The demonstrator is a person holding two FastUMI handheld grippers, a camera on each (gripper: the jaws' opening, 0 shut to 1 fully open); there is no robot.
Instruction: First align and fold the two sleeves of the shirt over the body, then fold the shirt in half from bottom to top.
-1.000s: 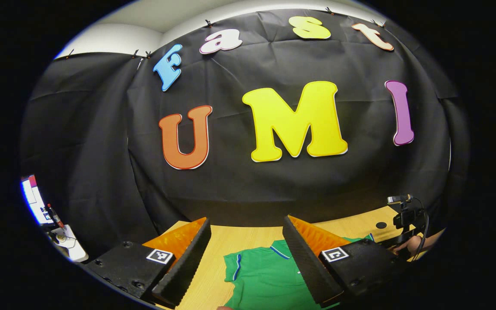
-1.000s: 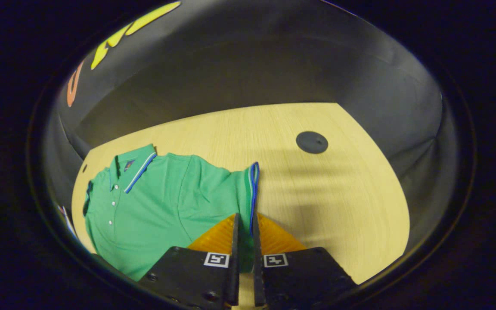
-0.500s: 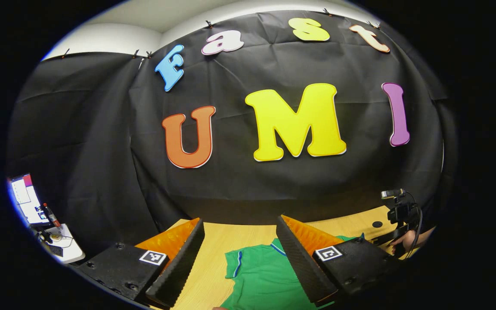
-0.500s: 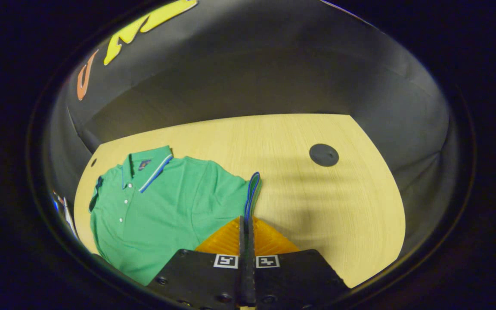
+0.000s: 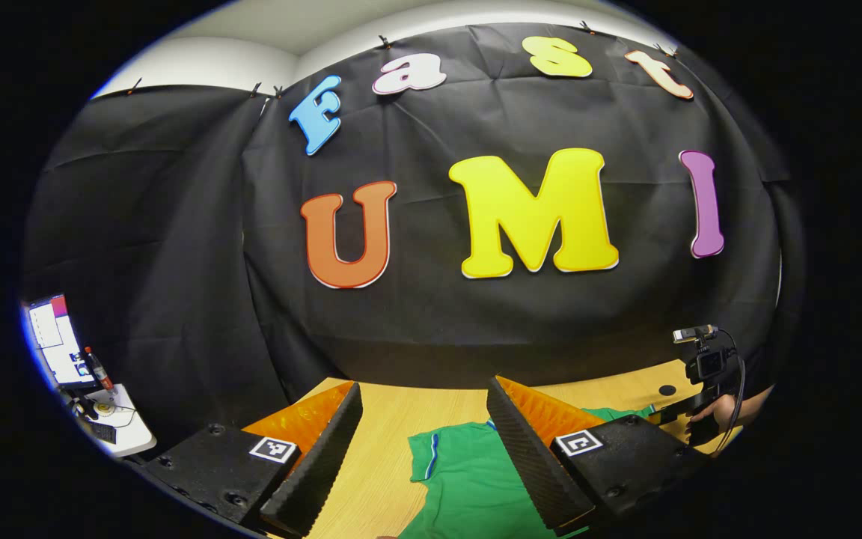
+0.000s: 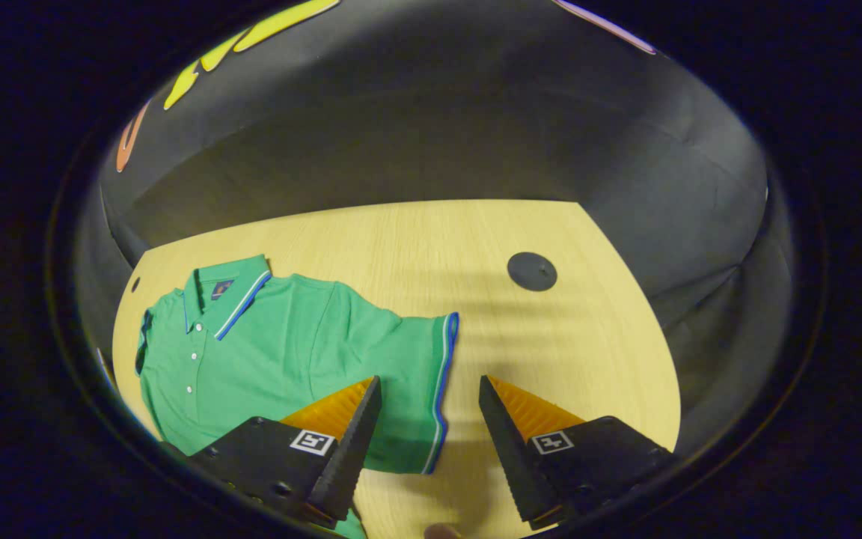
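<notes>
A green polo shirt [image 6: 289, 344] with blue-and-white trim lies face up on the wooden table [image 6: 588, 337], its collar [image 6: 229, 292] at the far left. Its right sleeve [image 6: 420, 367] is spread flat, reaching out to the side. My right gripper [image 6: 429, 383] hovers open just above that sleeve, one finger over the cloth and one over bare wood, holding nothing. In the left gripper view, my left gripper [image 5: 423, 389] is open and raised above the shirt's [image 5: 468, 479] other side, pointing at the booth wall. A hand [image 5: 723, 410] shows at the far right there.
A black round disc [image 6: 532, 271] is set in the table beyond the sleeve. Bare wood stretches to the right of the shirt. In the left gripper view, a small white stand [image 5: 113, 423] with a screen and a bottle sits outside the booth at the far left.
My right gripper was shut on the lifted hem of the sleeve; it has opened and the sleeve now lies flat on the table. The left gripper has barely shifted.
</notes>
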